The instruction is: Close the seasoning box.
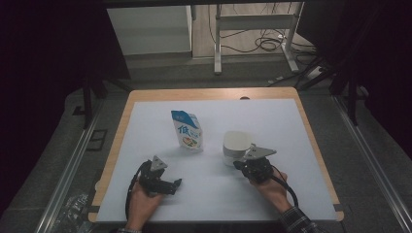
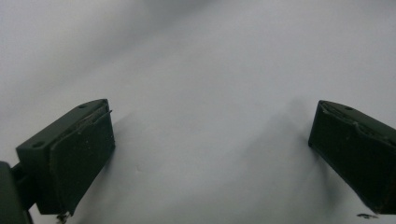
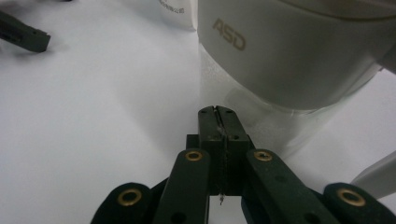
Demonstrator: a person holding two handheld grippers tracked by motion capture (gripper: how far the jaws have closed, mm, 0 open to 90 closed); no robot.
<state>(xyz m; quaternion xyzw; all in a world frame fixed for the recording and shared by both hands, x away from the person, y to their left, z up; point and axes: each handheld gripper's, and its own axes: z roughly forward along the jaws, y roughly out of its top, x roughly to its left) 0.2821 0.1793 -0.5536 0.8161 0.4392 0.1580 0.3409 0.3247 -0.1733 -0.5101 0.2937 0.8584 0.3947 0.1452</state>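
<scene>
one carton [image 1: 187, 129] and one white jug [image 1: 235, 147] mid worktop [image 1: 291, 145], near each other. left hand-held gripper [image 1: 176, 183] jaws spread. right hand-held gripper [image 3: 218, 114] jaws pressed together, just beside jug, empty.

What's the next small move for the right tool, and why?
Probably open the right tool. Its jaws are pressed shut with nothing between them, right in front of the white jug, so it can't take hold as it stands. The left tool is already open, over bare white table, away from the milk pouch.
</scene>
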